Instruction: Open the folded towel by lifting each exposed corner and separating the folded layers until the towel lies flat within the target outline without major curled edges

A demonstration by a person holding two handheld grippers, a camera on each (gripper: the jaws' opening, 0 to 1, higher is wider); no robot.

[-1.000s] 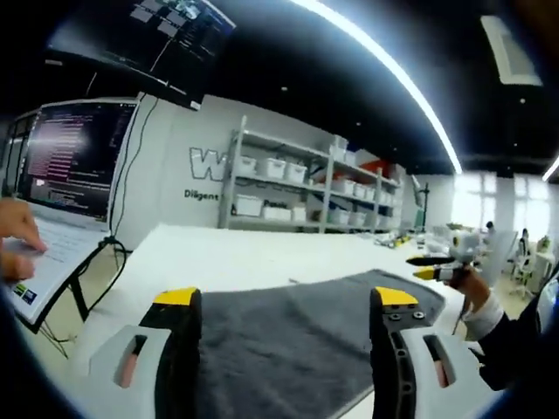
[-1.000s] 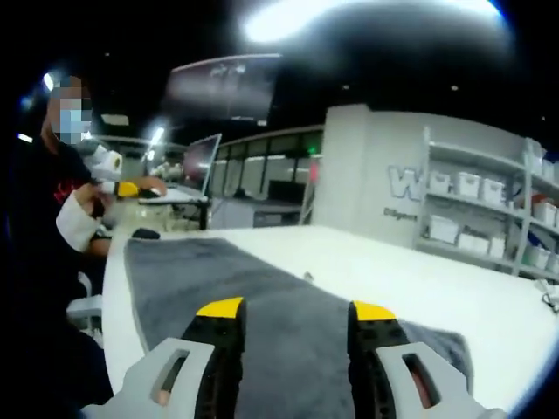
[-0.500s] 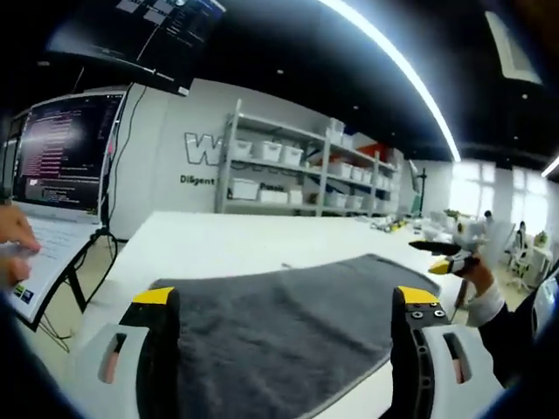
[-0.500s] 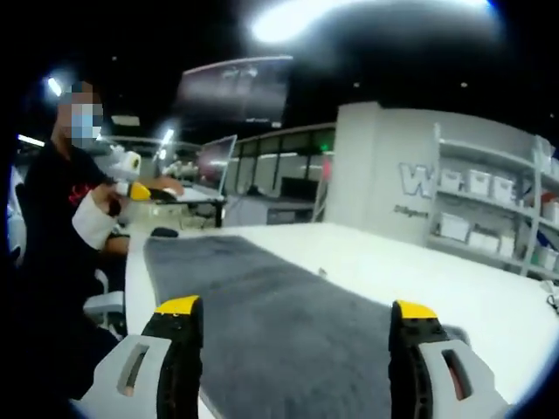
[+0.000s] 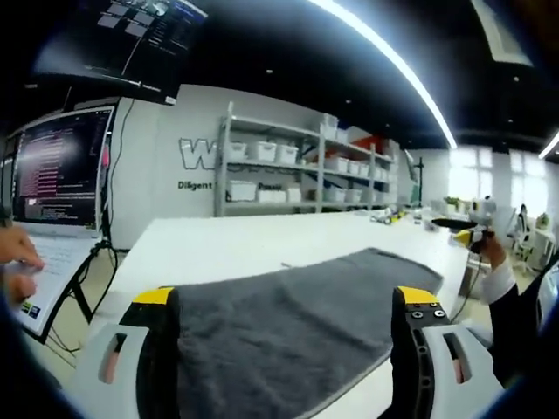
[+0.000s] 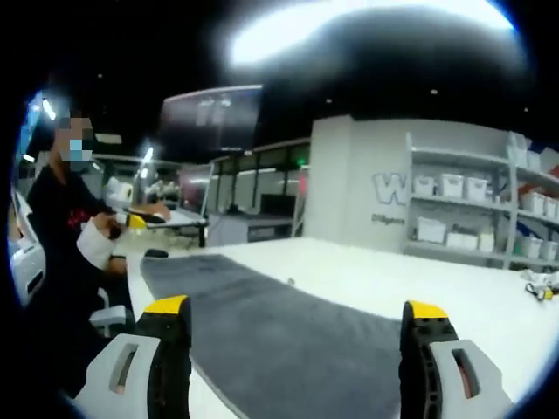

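— Left gripper (image 5: 281, 301) had its jaws spread wide, with nothing between them; the grey towel (image 5: 297, 310) lay beyond the tips on the white table (image 5: 218, 244). Did yours match?

— Right gripper (image 6: 297, 310) was the same: jaws wide apart and empty, looking along the length of the towel (image 6: 279, 336), which lay stretched out as a long strip on the table (image 6: 410, 284). It looked smooth from my side. I could not tell whether a fold remained, and no outline was visible to me.

— Nor to me. The near edge sat close to the table's edge in my view. What worried you?

— That edge. If a jaw closed on a corner and pulled toward the person, I judged the cloth could slide off the table rather than open. A pinch taking two layers at once would drag the whole strip instead of separating it.

— Agreed. Both grippers seemed to hover above the cloth, so a careless descent could also rumple the nap or curl a border.

— And the laptop (image 5: 57, 175) stood off your left side, with a person's hand (image 5: 17, 253) at it; a wide swing there risked a knock.
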